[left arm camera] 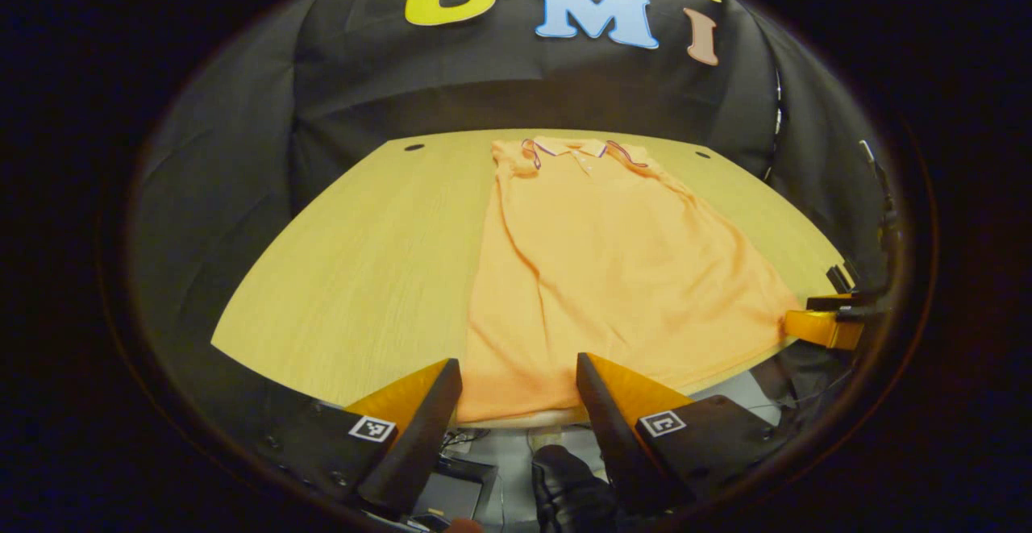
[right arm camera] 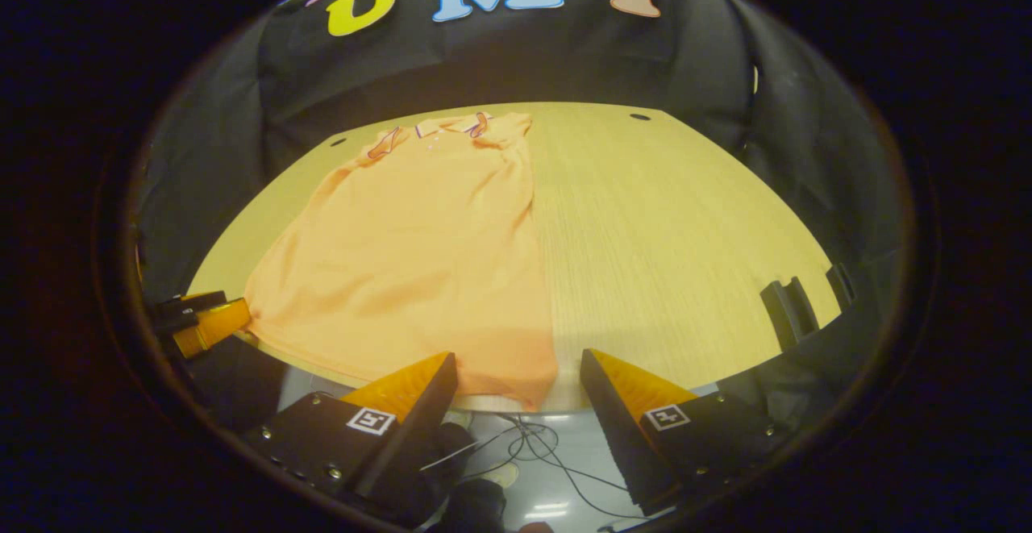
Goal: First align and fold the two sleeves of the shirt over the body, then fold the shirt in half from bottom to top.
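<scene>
Left gripper view: both grippers (left arm camera: 518, 384) (right arm camera: 518, 380) level, jaws spread, at shirt (left arm camera: 597, 275) hem.

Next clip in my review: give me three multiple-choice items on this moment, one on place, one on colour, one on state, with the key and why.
1. Where does the shirt's collar lie?
A. at the table's far edge
B. at the near edge
C. hanging off one side

2. What colour is the shirt?
A. blue
B. orange
C. white

3. How do both tongs stand?
A. shut on the hem
B. shut on a sleeve
C. open near the hem

Key: 1 A, the collar lies by the far edge of the table. 2 B, the shirt is plainly orange. 3 C, the left tongs and right tongs gape with cloth showing between the fingers.
</scene>
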A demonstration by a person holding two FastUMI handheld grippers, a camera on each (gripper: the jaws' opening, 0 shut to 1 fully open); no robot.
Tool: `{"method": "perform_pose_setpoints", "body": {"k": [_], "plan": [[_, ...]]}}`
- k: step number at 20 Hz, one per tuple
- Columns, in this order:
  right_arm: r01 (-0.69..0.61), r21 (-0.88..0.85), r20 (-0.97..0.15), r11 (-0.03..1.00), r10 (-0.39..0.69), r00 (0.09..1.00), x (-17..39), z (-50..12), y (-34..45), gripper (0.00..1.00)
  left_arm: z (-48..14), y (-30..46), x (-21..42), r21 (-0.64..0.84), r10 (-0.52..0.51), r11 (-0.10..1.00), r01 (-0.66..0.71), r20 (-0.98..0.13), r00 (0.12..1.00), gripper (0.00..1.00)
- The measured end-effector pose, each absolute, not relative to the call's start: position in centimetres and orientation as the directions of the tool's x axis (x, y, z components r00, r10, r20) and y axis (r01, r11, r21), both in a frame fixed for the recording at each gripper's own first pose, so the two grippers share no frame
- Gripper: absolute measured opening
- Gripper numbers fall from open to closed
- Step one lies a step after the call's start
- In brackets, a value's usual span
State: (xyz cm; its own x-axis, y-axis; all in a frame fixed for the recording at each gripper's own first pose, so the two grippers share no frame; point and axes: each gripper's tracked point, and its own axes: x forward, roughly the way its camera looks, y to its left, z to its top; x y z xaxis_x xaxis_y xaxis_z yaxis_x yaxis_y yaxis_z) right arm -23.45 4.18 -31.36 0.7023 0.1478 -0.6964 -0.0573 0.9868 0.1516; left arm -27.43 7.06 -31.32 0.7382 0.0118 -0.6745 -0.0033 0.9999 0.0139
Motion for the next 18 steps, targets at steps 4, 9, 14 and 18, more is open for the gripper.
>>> {"method": "perform_pose_setpoints", "body": {"k": [4,9,14,18], "plan": [[-0.083,0.113,-0.695,0.990,0.139,0.706,-23.3,-31.4,4.6,0.97,-32.3,7.3,-27.7,0.015,0.022,1.000,-0.016,-0.680,0.733,0.95],[-0.090,0.111,-0.695,0.990,0.142,0.705,-23.2,-31.4,4.9,0.92,-32.7,7.0,-27.0,0.023,0.029,1.000,-0.018,-0.669,0.743,0.95],[-0.122,0.129,-0.676,0.984,0.177,0.715,-23.1,-31.2,6.0,0.57,-32.9,5.2,-26.3,0.010,-0.027,0.999,0.044,-0.648,0.761,0.59],[-0.089,0.193,-0.689,0.977,0.200,0.697,-23.2,-31.3,6.8,0.23,-33.0,4.7,-26.1,-0.004,-0.028,0.999,0.033,-0.654,0.756,0.19]]}}
